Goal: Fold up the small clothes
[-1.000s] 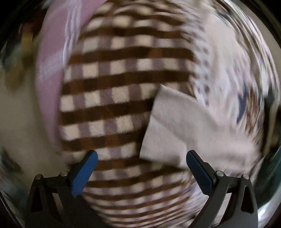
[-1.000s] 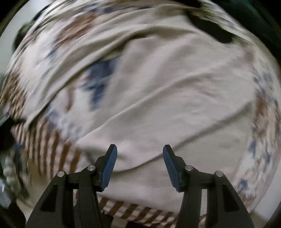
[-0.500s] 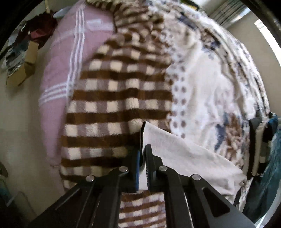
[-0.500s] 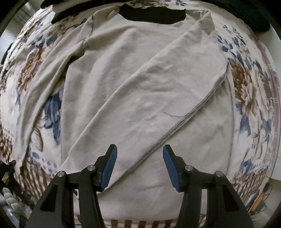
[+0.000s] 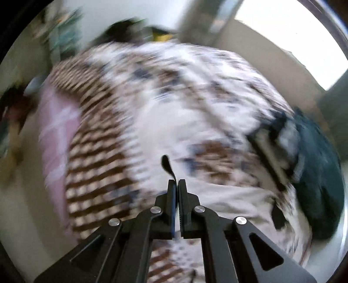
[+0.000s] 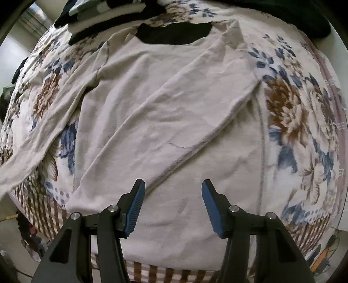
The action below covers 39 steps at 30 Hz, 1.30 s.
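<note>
Probably a home bedroom: floral blanket [image 6: 300, 122] covers a bed, window [image 5: 289, 39] behind.

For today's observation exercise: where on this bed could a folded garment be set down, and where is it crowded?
Free: the floral blanket right of the beige long-sleeved shirt, and a narrower strip between its body and left sleeve. Crowded: the far edge, where dark folded clothes lie by the collar. The near edge is nearly all shirt.
</note>
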{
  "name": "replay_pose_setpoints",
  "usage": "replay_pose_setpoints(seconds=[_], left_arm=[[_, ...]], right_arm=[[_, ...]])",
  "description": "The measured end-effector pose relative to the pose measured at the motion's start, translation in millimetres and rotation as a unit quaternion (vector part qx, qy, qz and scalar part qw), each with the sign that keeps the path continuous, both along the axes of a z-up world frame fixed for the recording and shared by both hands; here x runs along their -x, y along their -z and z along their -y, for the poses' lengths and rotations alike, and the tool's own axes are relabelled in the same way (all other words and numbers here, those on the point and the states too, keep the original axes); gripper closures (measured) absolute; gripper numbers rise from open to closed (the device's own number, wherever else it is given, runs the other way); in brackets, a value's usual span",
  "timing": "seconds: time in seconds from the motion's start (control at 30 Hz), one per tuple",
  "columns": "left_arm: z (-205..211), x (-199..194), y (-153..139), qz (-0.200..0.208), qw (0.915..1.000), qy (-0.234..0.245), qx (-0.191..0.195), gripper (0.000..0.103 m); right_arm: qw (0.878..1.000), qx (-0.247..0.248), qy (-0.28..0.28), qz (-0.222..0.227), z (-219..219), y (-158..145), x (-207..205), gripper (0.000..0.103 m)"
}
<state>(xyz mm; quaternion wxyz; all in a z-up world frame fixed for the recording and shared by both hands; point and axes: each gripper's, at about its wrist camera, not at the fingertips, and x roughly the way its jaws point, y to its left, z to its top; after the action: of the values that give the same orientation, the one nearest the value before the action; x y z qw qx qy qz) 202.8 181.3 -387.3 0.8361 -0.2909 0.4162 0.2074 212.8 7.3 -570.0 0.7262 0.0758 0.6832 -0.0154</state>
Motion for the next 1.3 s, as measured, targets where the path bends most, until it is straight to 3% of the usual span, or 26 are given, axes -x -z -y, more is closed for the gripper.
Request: replay_pose_setpoints(seconds=[0.07, 0.17, 0.23, 0.37, 0.5, 0.57, 0.67, 0.73, 0.8, 0.83, 0.87, 0.9, 0.93, 0.97, 1.07, 1.17, 1.3], left_arm=[[41, -19, -20, 0.024, 0.9971, 0.071, -0.009, 0.102], [123, -43, -30, 0.045, 0.9779, 0.204, 0.01, 0.102], [181, -50, -23, 0.037, 0.9556, 0.29, 0.039, 0.102], [303, -29, 19, -0.012, 0.8846, 0.46, 0.076, 0.102], [374, 10, 62, -0.061, 0.8245, 0.557, 0.079, 0.102], [399, 29, 81, -0.081, 0.7983, 0.592, 0.073, 0.102], [426, 51, 108, -0.113, 0.7658, 0.631, 0.048, 0.102], [426, 57, 126, -0.144, 0.7561, 0.638, 0.033, 0.101], [421, 52, 138, -0.174, 0.7566, 0.629, 0.044, 0.099], [417, 48, 139, -0.18, 0.7607, 0.622, 0.049, 0.098], [407, 42, 138, -0.181, 0.7693, 0.609, 0.064, 0.09], [398, 38, 136, -0.179, 0.7777, 0.598, 0.077, 0.064], [382, 29, 131, -0.175, 0.7939, 0.576, 0.085, 0.045], [368, 26, 127, -0.171, 0.8078, 0.558, 0.086, 0.013], [316, 7, 122, -0.166, 0.8543, 0.486, 0.078, 0.009], [266, -10, 127, -0.177, 0.8882, 0.422, 0.044, 0.009], [206, -12, 148, -0.216, 0.907, 0.362, 0.01, 0.009]], right_arm=[[1.0, -0.005, 0.013, -0.011, 9, 0, 4, 0.047], [0.999, -0.01, 0.032, -0.029, 19, 12, 11, 0.047], [0.997, -0.017, 0.054, -0.046, 41, 18, 22, 0.047], [0.99, -0.025, 0.107, -0.085, 104, 29, 55, 0.047], [0.984, -0.015, 0.142, -0.103, 164, 30, 91, 0.047], [0.982, -0.009, 0.157, -0.109, 191, 28, 107, 0.047], [0.979, -0.006, 0.168, -0.115, 222, 26, 125, 0.047], [0.978, -0.01, 0.174, -0.115, 241, 22, 133, 0.047], [0.978, -0.016, 0.177, -0.106, 257, 15, 137, 0.047], [0.979, -0.02, 0.176, -0.099, 263, 11, 136, 0.047], [0.98, -0.026, 0.175, -0.091, 270, 6, 135, 0.047], [0.981, -0.033, 0.174, -0.085, 269, 4, 128, 0.047], [0.981, -0.047, 0.172, -0.077, 274, -1, 127, 0.047], [0.981, -0.061, 0.169, -0.071, 275, -5, 118, 0.047], [0.98, -0.108, 0.154, -0.059, 269, -10, 111, 0.047], [0.981, -0.136, 0.12, -0.072, 257, -2, 107, 0.047], [0.978, -0.126, 0.096, -0.135, 251, 29, 115, 0.047]])
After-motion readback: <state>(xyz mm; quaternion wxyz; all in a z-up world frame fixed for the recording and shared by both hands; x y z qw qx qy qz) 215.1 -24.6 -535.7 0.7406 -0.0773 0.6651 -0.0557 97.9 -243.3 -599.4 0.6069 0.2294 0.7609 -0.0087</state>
